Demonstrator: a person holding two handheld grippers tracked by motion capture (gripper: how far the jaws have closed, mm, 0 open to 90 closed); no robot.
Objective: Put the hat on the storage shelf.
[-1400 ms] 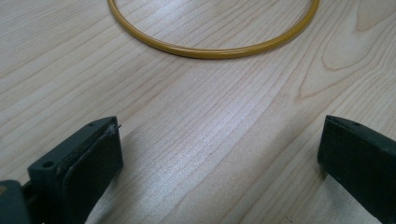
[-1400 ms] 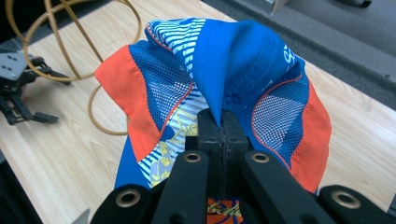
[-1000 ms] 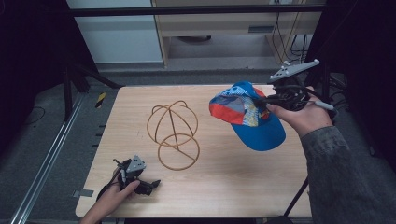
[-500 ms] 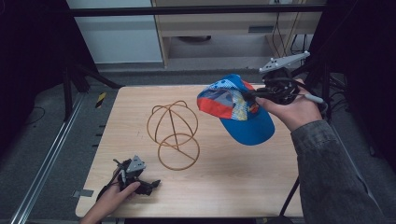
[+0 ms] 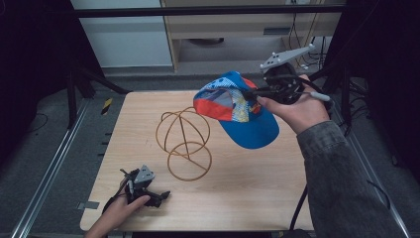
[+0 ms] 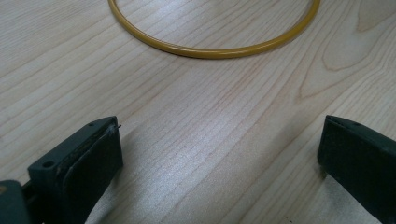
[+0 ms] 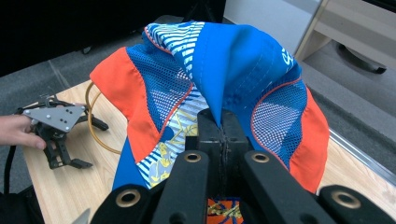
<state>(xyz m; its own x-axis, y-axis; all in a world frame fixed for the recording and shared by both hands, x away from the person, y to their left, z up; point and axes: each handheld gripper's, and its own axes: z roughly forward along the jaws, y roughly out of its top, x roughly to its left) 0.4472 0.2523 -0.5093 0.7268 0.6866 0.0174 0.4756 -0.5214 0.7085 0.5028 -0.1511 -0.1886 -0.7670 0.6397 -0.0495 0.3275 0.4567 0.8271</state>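
Note:
A blue, orange and white patterned cap [image 5: 236, 109] hangs in the air above the table's right side, pinched by my right gripper [image 5: 253, 94]. In the right gripper view the two black jaws are shut on a fold of the cap [image 7: 224, 79]. A gold wire hat stand [image 5: 184, 141] with a round base ring stands mid-table, just left of and below the cap. My left gripper [image 5: 159, 196] rests on the table near the front left corner, its jaws open with bare wood between them. The stand's base ring [image 6: 210, 49] lies ahead of the left gripper [image 6: 219, 154].
The light wooden table [image 5: 247, 198] has a metal rail along its left side. A cabinet and cables stand behind the table. The person's right sleeve [image 5: 337, 178] reaches over the table's right edge.
The right gripper has carried the cap leftward and upward, closer to the wire stand. The left gripper has stayed in place.

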